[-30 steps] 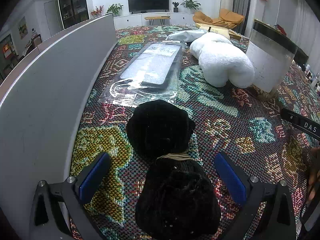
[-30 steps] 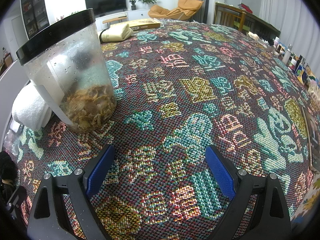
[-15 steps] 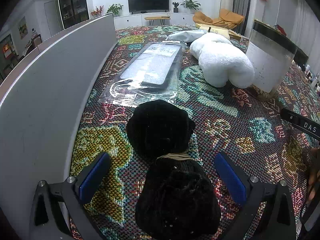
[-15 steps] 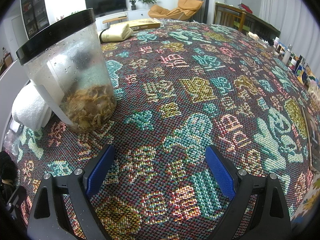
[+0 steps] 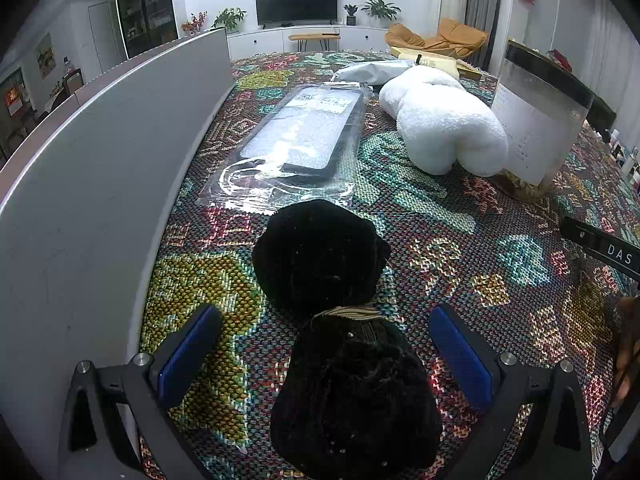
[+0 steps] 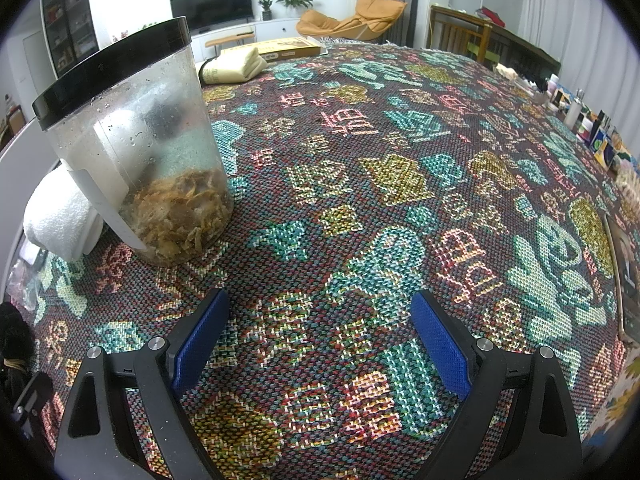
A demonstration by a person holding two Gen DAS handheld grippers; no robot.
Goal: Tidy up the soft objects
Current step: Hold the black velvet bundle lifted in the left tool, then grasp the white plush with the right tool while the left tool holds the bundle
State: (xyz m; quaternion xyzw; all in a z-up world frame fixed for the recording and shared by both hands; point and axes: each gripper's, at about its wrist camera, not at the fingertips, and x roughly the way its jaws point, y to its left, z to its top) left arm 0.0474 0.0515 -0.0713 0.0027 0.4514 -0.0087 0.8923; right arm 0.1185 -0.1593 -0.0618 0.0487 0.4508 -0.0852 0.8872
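Observation:
A black furry soft object [image 5: 320,260], two lobes tied in the middle by a tan band, lies on the patterned tablecloth [image 5: 460,248]. Its near lobe sits between the blue pads of my left gripper [image 5: 326,346], which is open and not pressing it. Farther back rests a white plush object [image 5: 444,132], whose end shows as a white plush object [image 6: 60,216] behind the jar in the right wrist view. My right gripper [image 6: 320,332] is open over bare cloth with nothing between its fingers. The black soft object [image 6: 14,332] peeks in at that view's left edge.
A clear plastic jar [image 6: 140,152] with a black rim and dried brown contents stands next to the white plush. A flat plastic-wrapped package [image 5: 296,148] lies behind the black object. A grey panel [image 5: 100,168] walls the left side. A cream folded cloth [image 6: 236,68] and small bottles [image 6: 576,110] sit far off.

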